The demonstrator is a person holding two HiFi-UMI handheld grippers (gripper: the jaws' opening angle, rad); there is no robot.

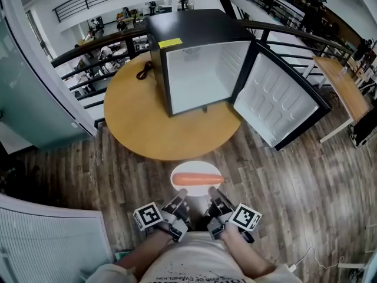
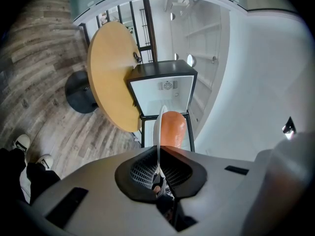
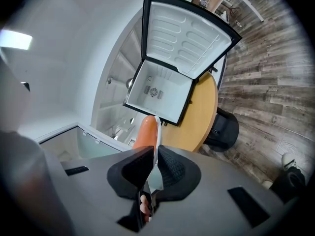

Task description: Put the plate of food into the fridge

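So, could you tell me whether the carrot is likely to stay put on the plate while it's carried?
The carrot looks round and lies loose on the plate, so it may roll if that tilts. The left claw and right claw grip only the near rim, so some tilt seems likely.

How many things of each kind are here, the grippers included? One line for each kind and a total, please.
Black mini fridge, door open: 1
Round wooden table: 1
Black cable on the table: 1
White round plate: 1
Long orange food piece: 1
Grippers, left gripper and right gripper: 2
Total: 7
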